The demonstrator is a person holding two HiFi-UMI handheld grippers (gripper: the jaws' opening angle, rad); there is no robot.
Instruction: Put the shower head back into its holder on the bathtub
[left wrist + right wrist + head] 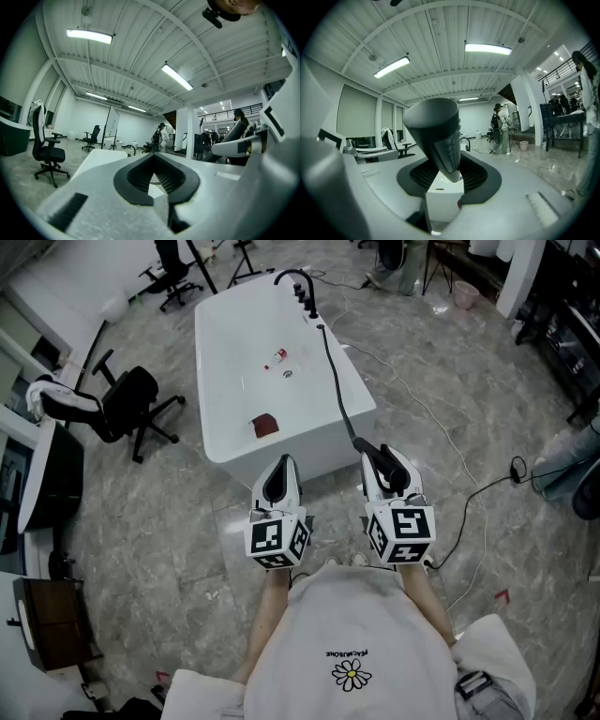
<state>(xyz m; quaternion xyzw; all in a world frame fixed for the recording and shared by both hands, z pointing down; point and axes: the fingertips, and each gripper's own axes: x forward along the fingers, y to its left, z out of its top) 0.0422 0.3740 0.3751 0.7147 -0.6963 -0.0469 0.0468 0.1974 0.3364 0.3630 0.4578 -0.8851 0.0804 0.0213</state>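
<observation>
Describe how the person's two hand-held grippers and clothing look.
The white plastic left hand-held gripper and right hand-held gripper each have black ribbed pads and a cube of black-and-white square markers. The person wears a white top with a daisy print.

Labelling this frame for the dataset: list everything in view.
white bathtub: one, white, middle of floor
black faucet: one, black, bathtub's far end
black hose: one, black, along bathtub's right rim
black shower head: one, black, held by right gripper
small red-and-white item: one, red-white, inside bathtub
dark red item: one, dark red, bathtub's near end
black office chair: one, black, left of bathtub
black cable: one, black, floor at right
left gripper: one, white, shut, empty
right gripper: one, white, closed on shower head
</observation>
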